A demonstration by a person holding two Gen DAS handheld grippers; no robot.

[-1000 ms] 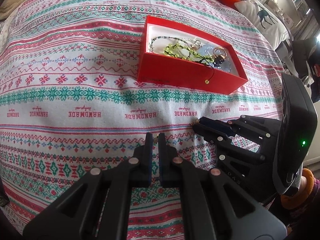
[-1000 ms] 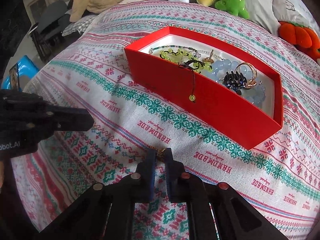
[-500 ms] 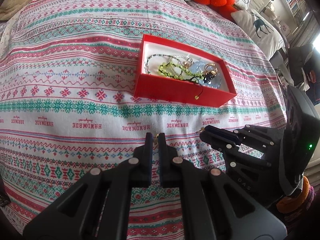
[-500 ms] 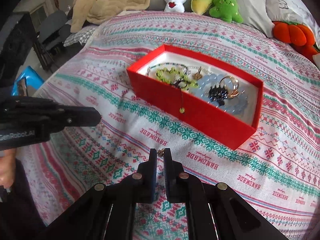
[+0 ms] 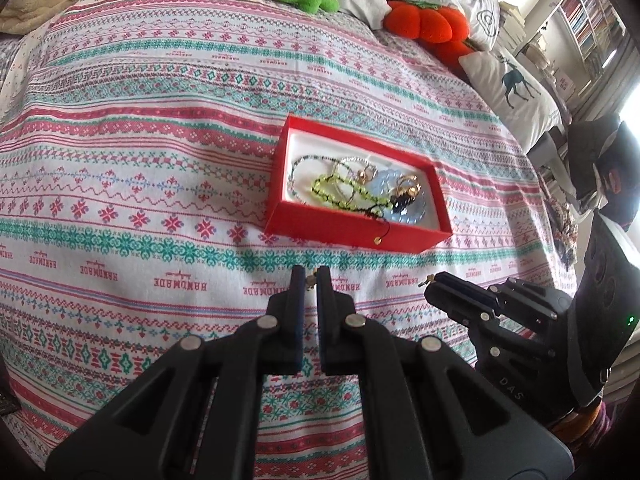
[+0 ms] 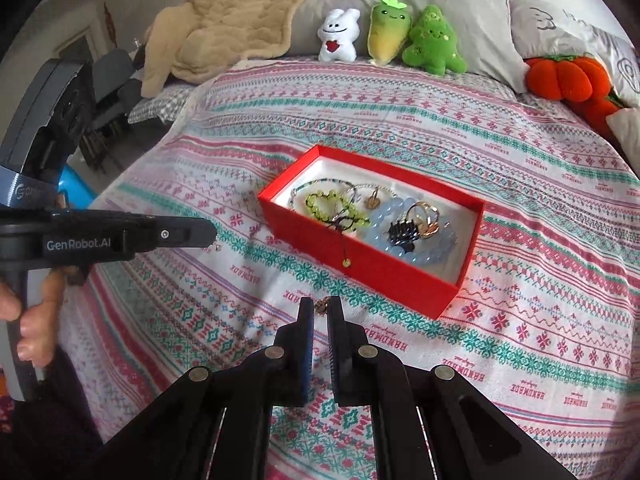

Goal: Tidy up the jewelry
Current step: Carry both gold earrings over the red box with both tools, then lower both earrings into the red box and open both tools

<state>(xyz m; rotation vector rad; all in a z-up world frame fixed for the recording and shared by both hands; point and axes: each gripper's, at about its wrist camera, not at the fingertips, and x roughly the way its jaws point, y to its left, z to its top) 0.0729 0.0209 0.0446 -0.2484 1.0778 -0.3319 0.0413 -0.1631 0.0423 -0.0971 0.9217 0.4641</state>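
Note:
A red box (image 5: 348,236) (image 6: 380,276) sits on the patterned bedspread and holds a green bead bracelet (image 5: 340,194) (image 6: 320,202), a pale blue bead bracelet (image 6: 420,248), gold rings (image 6: 424,212) and thin chains. A black cord with a gold bead (image 5: 377,241) hangs over its front wall. My left gripper (image 5: 311,274) (image 6: 212,235) is shut on a small gold piece (image 5: 310,279), above the cloth in front of the box. My right gripper (image 6: 321,306) (image 5: 430,282) is shut on another small gold piece (image 6: 321,303), near the box's front corner.
Plush toys (image 6: 432,40), an orange plush pumpkin (image 6: 560,76) and grey pillows line the far edge of the bed. A beige blanket (image 6: 224,24) lies at the far left. A deer-print pillow (image 5: 516,80) is at the right. A hand (image 6: 36,320) grips the left tool.
Both grippers have risen from the bedspread with the small gold pieces still pinched. The box now looks smaller and farther, and more of the bed shows.

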